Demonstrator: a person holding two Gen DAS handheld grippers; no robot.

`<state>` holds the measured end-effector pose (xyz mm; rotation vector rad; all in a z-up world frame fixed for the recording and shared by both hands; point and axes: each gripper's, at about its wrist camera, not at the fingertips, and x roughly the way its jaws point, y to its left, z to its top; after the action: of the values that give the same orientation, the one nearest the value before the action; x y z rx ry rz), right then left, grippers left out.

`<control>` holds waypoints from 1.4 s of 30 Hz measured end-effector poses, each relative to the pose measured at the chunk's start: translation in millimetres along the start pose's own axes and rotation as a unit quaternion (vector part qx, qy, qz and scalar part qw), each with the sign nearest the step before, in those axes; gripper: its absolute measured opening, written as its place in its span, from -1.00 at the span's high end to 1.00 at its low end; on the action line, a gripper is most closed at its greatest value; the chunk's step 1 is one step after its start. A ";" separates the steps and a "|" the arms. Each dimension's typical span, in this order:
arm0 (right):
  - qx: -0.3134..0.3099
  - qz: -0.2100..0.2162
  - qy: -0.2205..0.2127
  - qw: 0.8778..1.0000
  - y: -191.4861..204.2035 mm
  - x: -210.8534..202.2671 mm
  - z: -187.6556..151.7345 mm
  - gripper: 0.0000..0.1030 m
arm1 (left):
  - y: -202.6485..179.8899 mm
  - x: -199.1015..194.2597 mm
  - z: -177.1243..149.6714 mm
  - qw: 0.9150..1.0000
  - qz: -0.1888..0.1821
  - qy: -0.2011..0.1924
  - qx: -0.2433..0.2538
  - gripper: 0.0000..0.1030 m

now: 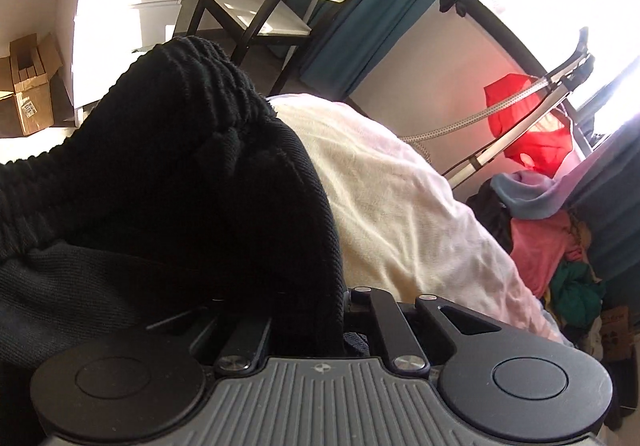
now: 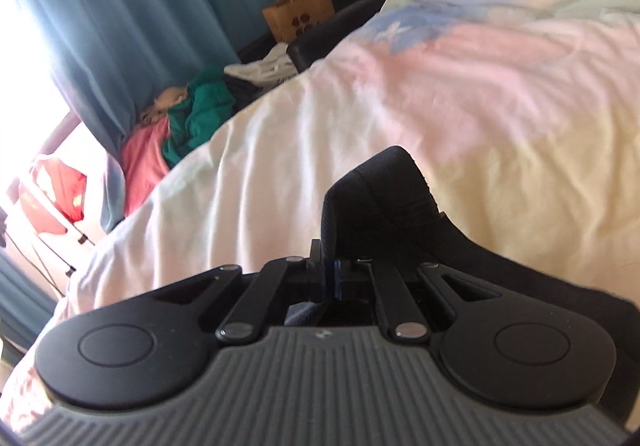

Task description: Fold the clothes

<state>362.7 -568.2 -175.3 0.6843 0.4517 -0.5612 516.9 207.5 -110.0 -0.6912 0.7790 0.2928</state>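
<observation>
A black knit garment (image 1: pixel 168 166) with a ribbed waistband drapes over my left gripper (image 1: pixel 308 310) and hides its fingertips; the cloth runs down between the jaws, which are shut on it. In the right wrist view another part of the black garment (image 2: pixel 384 198) bunches up over my right gripper (image 2: pixel 336 274), whose jaws are pressed together on the fabric. Both grippers hang above a bed (image 2: pixel 480 106) covered by a pale pastel duvet (image 1: pixel 400 206).
A pile of loose clothes (image 1: pixel 548 246), pink, green and grey, lies beside the bed under teal curtains (image 2: pixel 140 6). A red cloth (image 1: pixel 524 126) hangs on a drying rack. A brown paper bag (image 2: pixel 298 12), a cardboard box (image 1: pixel 28 86) and a white table (image 1: pixel 256 14) stand further off.
</observation>
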 end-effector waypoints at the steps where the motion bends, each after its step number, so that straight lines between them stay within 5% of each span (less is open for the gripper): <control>1: 0.007 0.004 0.005 1.000 -1.2 3.2 -2.9 0.78 | 3.9 1.9 -3.5 1.000 -0.002 0.001 0.006 0.78; 4: 0.010 0.027 0.013 1.000 -5.3 -0.6 -9.1 0.57 | 14.2 -4.6 -10.4 0.999 -0.033 -0.001 0.019 0.66; 8: 0.016 0.099 -0.039 0.994 -19.2 -50.5 -18.5 -0.16 | 13.6 -38.8 -17.2 0.996 -0.052 -0.026 0.069 0.00; 10: 0.059 0.124 -0.071 0.988 -38.3 -83.8 -29.7 -0.35 | 15.2 -63.2 -22.2 0.994 -0.065 -0.042 0.079 -0.19; 17: 0.230 0.145 -0.033 0.962 -116.7 -135.7 -68.3 -0.34 | 89.2 -147.3 -75.6 0.995 -0.093 -0.023 -0.023 -0.55; 21: 0.275 0.147 0.039 0.949 -140.8 -132.4 -74.8 -0.35 | 149.6 -175.3 -104.0 0.987 -0.127 -0.003 -0.102 -0.55; 25: 0.310 0.186 0.083 0.929 -145.7 -111.7 -93.1 -0.35 | 169.5 -145.9 -122.1 0.977 -0.139 0.038 -0.160 -0.55; 31: 0.239 0.202 0.081 0.946 -106.7 -66.6 -90.1 -0.34 | 154.8 -101.0 -122.6 0.977 -0.134 -0.031 -0.165 -0.53; 34: 0.205 0.199 0.058 0.957 -88.4 -47.8 -83.9 -0.20 | 144.8 -85.4 -115.3 0.974 -0.116 -0.072 -0.179 -0.28; 38: 0.195 0.177 0.030 0.964 -74.6 -35.2 -83.1 0.65 | 133.6 -80.9 -99.2 0.974 -0.115 -0.084 -0.177 0.34; 42: 0.182 0.177 0.007 0.967 -65.6 -46.2 -74.9 0.74 | 121.7 -99.9 -78.9 0.978 -0.119 -0.082 -0.151 0.70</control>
<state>271.8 -542.9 -231.6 1.0963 0.2288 -0.3006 346.7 246.0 -133.6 -1.0246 0.4918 0.2479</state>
